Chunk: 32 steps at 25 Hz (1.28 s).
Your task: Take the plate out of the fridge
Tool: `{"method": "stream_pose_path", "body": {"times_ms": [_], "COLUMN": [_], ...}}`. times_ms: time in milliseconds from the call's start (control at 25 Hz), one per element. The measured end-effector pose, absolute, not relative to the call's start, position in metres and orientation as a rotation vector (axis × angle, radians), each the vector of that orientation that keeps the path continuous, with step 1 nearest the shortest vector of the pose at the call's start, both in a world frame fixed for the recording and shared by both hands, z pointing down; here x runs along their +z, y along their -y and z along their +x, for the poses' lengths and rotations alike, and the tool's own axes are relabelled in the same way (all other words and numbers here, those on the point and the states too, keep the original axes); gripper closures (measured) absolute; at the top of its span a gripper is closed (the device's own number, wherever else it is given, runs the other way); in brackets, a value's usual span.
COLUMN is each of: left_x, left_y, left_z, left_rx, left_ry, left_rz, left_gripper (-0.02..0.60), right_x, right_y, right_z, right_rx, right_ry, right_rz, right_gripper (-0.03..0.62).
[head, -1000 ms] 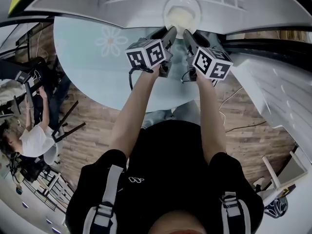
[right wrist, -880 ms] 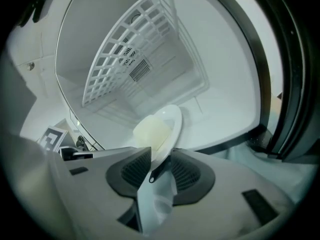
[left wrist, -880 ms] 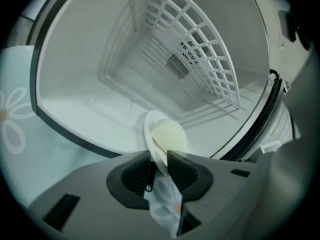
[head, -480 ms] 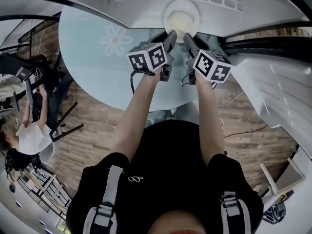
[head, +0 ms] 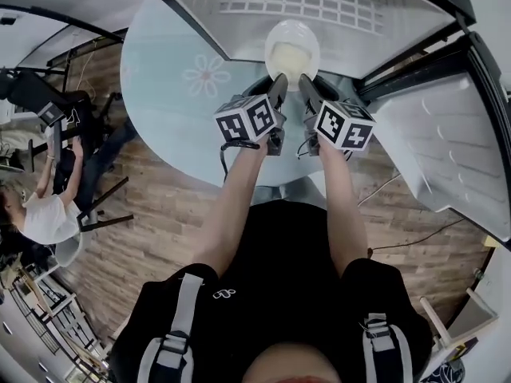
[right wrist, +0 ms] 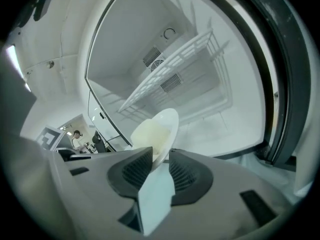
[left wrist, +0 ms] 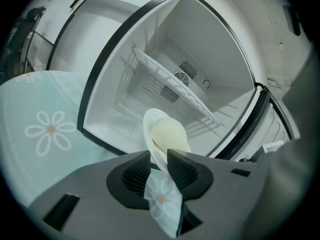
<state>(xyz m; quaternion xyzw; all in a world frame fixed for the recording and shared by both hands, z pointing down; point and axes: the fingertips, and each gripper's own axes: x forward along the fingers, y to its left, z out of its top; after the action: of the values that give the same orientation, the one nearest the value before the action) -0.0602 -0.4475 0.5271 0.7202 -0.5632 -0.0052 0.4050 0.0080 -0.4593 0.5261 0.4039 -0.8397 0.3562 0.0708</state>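
A white plate (head: 292,45) with a pale yellow mound on it hangs at the mouth of the open fridge (head: 319,2), over the table's far edge. My left gripper (head: 279,84) is shut on its left rim, which sits pinched between the dark ribbed pads in the left gripper view, plate (left wrist: 165,133), gripper (left wrist: 159,158). My right gripper (head: 304,84) has the plate's right rim between its pads and its jaws are closing on it. In the right gripper view that gripper (right wrist: 161,155) presses on the plate (right wrist: 159,128).
A white wire shelf (left wrist: 172,86) crosses the bare fridge interior. The fridge door (head: 447,150) stands open at the right. Below the plate is a round table with a pale blue daisy cloth (head: 172,110). A person (head: 44,218) and chairs are at the far left on the wood floor.
The plate and both grippers have come slightly outward from the fridge mouth toward the table. The head view has shifted, and the fridge door now shows more at the right.
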Motion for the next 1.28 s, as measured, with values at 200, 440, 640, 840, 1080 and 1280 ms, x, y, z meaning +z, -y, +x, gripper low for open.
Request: {"method": "stream_pose_path", "body": {"times_ms": [200, 440, 640, 840, 1080, 1280], "left_x": [0.509, 0.497, 0.478, 0.473, 0.477, 0.481], "left_y": [0.426, 0.393, 0.376, 0.366, 0.356, 0.351], "left_z": [-0.060, -0.049, -0.051, -0.052, -0.047, -0.033], "left_rx": [-0.040, -0.030, -0.023, -0.046, -0.055, -0.052], "left_ry": [1.469, 1.471, 1.506, 1.507, 1.503, 1.504], "left_rz": [1.827, 1.840, 1.905, 1.895, 1.881, 1.875], "left_gripper": [0.479, 0.469, 0.465, 0.472, 0.474, 0.472], "right_x": [0.513, 0.496, 0.475, 0.471, 0.474, 0.477], "right_y": [0.439, 0.412, 0.402, 0.393, 0.383, 0.379], "right_z": [0.008, 0.017, 0.012, 0.011, 0.016, 0.030], "right_rx": [1.096, 1.196, 1.177, 1.186, 1.172, 1.150], "right_ry": [2.551, 2.559, 2.604, 2.618, 2.616, 2.616], "right_rz": [1.150, 1.098, 1.086, 1.057, 1.048, 1.036], "right_gripper": [0.484, 0.491, 0.508, 0.507, 0.507, 0.507]}}
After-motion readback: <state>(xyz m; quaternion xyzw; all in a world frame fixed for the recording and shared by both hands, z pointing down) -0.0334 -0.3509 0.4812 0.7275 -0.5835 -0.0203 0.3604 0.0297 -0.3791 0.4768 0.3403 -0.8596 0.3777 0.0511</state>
